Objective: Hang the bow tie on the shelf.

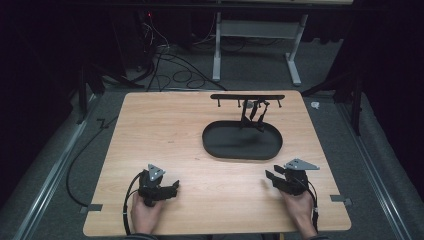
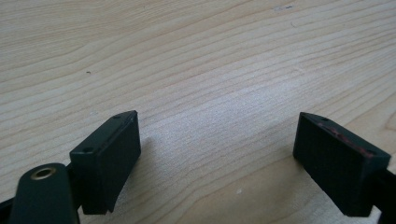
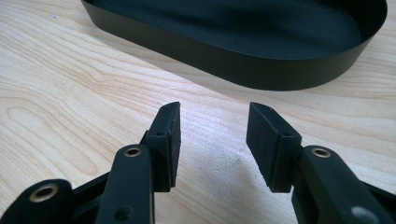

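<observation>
The nearest thing to my right gripper [image 3: 212, 140] is the black oval tray [image 3: 261, 70], lying just ahead of the jaw tips on the table. Its wall is low, smooth and matte, curving round in one unbroken band, and its floor is flat and dark. My right jaws stand partly apart with bare wood between them; the pads are blocky black slabs, gripping nothing.

In the high view that gripper [image 1: 272, 177] rests low on the table [image 1: 165, 130], short of the tray's [image 1: 210, 145] near rim. Beyond the tray's far edge I see a thin black rack [image 1: 247, 96], a slim bar with small hooks under it and a few dark pieces hanging from it that are too small to make out.

My left gripper [image 2: 217, 154] sits well off to the other side, jaws spread wide over pale wood with fine wavy grain, empty too. From above it [image 1: 172, 189] lies near the table's front edge.
</observation>
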### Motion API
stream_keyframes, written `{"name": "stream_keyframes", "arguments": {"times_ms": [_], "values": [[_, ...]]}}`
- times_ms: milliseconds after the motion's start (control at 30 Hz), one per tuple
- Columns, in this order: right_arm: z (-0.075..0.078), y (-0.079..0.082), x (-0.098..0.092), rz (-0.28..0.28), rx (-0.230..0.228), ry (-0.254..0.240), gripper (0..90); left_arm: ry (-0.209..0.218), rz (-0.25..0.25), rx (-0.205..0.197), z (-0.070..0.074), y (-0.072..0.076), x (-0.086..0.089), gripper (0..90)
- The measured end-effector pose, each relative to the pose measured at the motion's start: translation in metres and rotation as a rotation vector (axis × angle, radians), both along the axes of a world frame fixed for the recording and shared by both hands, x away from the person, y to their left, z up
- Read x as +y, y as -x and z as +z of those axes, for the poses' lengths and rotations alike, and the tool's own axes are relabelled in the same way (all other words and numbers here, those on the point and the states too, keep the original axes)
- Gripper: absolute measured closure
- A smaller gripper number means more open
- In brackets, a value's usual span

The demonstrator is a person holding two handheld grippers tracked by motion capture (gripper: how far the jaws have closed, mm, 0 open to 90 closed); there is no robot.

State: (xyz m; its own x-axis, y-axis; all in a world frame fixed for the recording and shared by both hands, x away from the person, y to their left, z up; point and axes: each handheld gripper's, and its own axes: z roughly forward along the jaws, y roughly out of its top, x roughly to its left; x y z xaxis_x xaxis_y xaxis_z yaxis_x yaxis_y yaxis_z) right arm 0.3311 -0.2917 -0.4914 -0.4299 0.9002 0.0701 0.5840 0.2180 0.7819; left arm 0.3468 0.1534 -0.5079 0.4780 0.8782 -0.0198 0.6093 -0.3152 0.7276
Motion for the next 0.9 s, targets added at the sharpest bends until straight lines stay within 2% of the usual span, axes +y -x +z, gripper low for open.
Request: {"name": "stream_keyframes", "arguments": {"times_ms": [433,600,733,833,900], "values": [[-0.005,-0.003,0.006,-0.001,0.009,0.050,55.4,0.001,0.000,-0.001,0.000,0.000,0.000,15.3],[-0.008,-0.004,0.006,-0.003,0.009,0.055,54.8,0.000,0.000,-0.001,0.000,0.000,0.000,15.4],[-0.009,-0.004,0.008,-0.002,0.011,0.084,53.1,0.000,0.000,0.000,0.000,0.000,0.000,15.3],[-0.010,-0.007,0.011,0.012,0.032,0.113,46.5,0.000,0.000,0.000,0.000,0.000,0.000,15.4],[-0.011,-0.007,0.011,0.011,0.037,0.107,44.7,0.000,0.001,0.000,0.000,0.000,0.000,15.4]]}}
